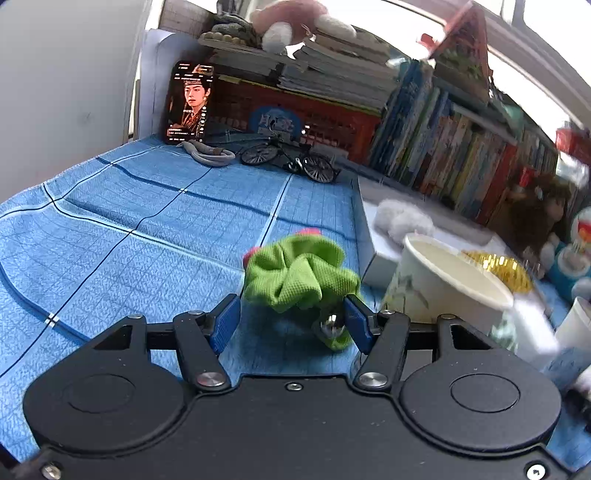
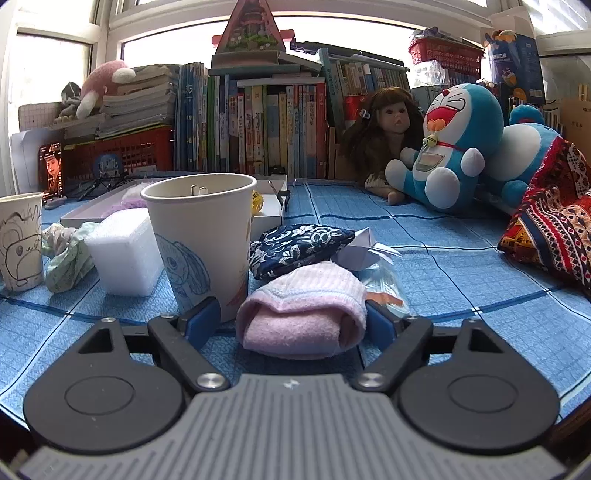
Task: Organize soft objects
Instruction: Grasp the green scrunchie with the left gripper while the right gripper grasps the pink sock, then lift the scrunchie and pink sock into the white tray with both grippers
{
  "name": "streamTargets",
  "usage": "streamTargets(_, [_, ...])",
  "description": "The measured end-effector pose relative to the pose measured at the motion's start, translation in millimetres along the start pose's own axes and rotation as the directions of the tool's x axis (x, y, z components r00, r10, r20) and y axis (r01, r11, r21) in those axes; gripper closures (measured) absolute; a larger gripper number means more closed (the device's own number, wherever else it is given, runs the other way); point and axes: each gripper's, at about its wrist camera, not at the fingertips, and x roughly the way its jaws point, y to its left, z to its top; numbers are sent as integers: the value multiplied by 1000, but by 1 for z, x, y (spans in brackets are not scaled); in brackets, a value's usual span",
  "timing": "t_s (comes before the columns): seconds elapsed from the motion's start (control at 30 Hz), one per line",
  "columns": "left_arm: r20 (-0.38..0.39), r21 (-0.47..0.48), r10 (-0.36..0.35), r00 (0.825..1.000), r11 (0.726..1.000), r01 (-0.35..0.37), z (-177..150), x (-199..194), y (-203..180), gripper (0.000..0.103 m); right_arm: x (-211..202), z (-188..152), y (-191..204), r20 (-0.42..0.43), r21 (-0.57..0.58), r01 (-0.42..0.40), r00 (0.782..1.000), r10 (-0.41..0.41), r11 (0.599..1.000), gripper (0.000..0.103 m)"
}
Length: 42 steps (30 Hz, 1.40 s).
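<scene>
While both fingers stand spread, soft things lie between them.
Left gripper (image 1: 291,325) frames green scrunchie (image 1: 299,273); right gripper (image 2: 288,325) frames pink towel (image 2: 303,310), untouched.

Daylight, bright, entering through windows (image 2: 258,33) behind the bookshelf; panes blown out to white. Soft, faint shadows on the blue cloth (image 1: 129,229). Strong fisheye bending and dark corners in both views. Left wrist view: motion blur at right, smearing the paper cup (image 1: 443,288) and books (image 1: 461,147). Right wrist view sharp throughout.
</scene>
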Motion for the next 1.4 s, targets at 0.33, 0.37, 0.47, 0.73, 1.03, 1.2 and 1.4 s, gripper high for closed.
streamTargets(0.33, [-22, -261, -96, 995, 961, 87, 17, 16, 31, 41, 8, 0, 3, -13, -27, 5, 1000, -5, 1000, 23])
streamTargets(0.37, [-27, -291, -114, 993, 951, 101, 17, 19, 34, 41, 8, 0, 3, -14, -30, 6, 1000, -7, 1000, 24])
streamTargets(0.47, [-46, -370, -146, 988, 922, 119, 16, 29, 40, 43, 9, -1, 4, -14, -38, 16, 1000, -17, 999, 33])
streamTargets(0.73, [-17, -340, -139, 990, 932, 125, 23, 27, 29, 90, 1, 3, -1, 7, -16, 15, 1000, -15, 1000, 54])
streamTargets(1.03, [45, -243, -102, 994, 964, 110, 37, -1, 15, 90, -23, 22, -9, 95, 29, -1, 995, -2, 1000, 59])
streamTargets(1.2, [74, -206, -97, 993, 972, 110, 51, -14, 8, 90, -37, 39, -10, 152, 27, -24, 988, 19, 999, 59])
streamTargets(1.4, [102, -148, -146, 984, 976, 161, 76, -27, -11, 90, -37, 65, -13, 184, 37, -48, 982, 41, 998, 59])
